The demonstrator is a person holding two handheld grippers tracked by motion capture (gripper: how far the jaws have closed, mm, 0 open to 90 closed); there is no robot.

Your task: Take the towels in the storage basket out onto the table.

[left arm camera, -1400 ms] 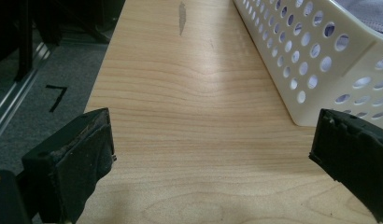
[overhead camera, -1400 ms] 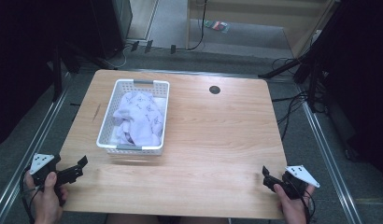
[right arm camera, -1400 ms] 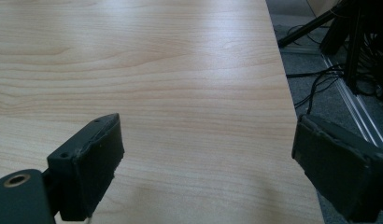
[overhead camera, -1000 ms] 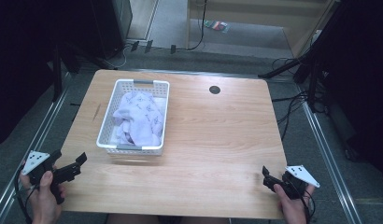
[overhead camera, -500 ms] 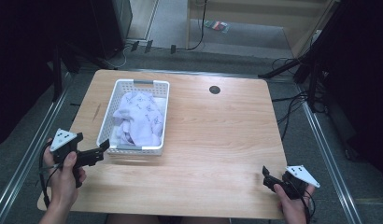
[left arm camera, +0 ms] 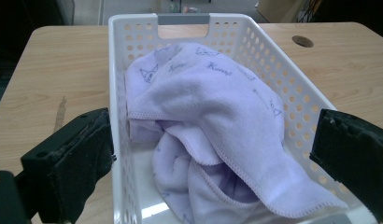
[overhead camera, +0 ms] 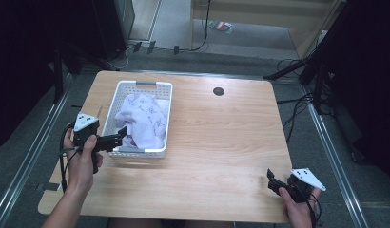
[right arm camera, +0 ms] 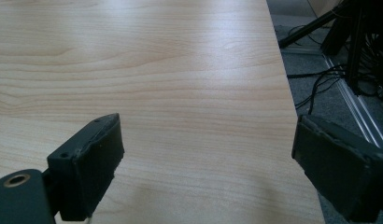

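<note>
Since the earlier frames, the left tongs [overhead camera: 118,137] have travelled from the near left corner of the bench [overhead camera: 221,142] to the near end of the white basket [overhead camera: 136,152]; their jaws have just been opening, stand wide and hold nothing. Inside the basket, bunched up, lies the lilac towel [left arm camera: 217,116]. The right tongs [overhead camera: 273,181] sit near the near right corner, gaping over bare wood.

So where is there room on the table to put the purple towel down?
The widest bare wood lies between the white basket and the table's right edge, from the round hole down to the right gripper. A narrow strip runs along the near edge. It is crowded at the basket's near left corner, where the left gripper hovers by the towel.
</note>
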